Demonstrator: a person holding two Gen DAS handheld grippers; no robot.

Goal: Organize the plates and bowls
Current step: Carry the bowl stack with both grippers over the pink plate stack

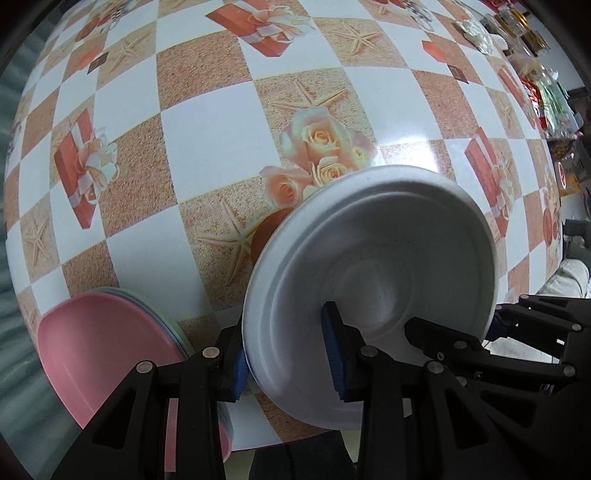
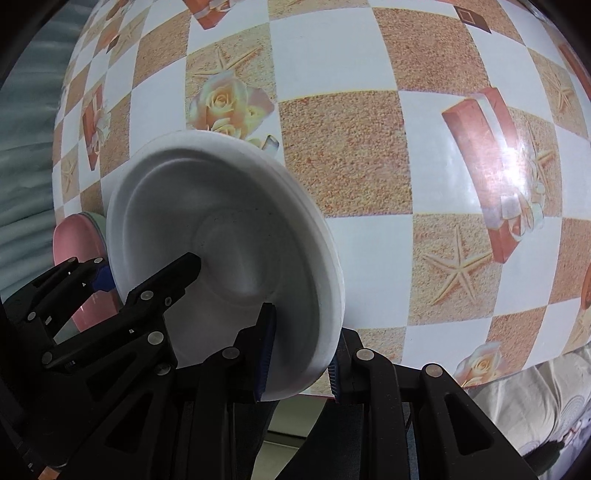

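Note:
A white plate (image 1: pixel 369 258) with a ridged rim hangs over the checkered table (image 1: pixel 207 140), held on two sides. My left gripper (image 1: pixel 286 363) is shut on its near-left rim, one blue pad inside and one outside. My right gripper (image 1: pixel 458 328) grips the opposite rim. In the right wrist view the white plate (image 2: pixel 229 236) fills the left half, with my right gripper (image 2: pixel 301 360) shut on its near rim and my left gripper (image 2: pixel 146 273) on the far-left rim. A pink plate (image 1: pixel 103 350) tops a stack of pale plates at the lower left, also seen as the pink plate (image 2: pixel 74 236).
Packets and jars (image 1: pixel 517 33) crowd the table's far right corner. The table's near edge (image 2: pixel 406 363) runs just under the grippers. Light cloth (image 2: pixel 524 406) lies below that edge at the right. A grey curtain-like surface (image 2: pixel 26 155) lies beyond the left edge.

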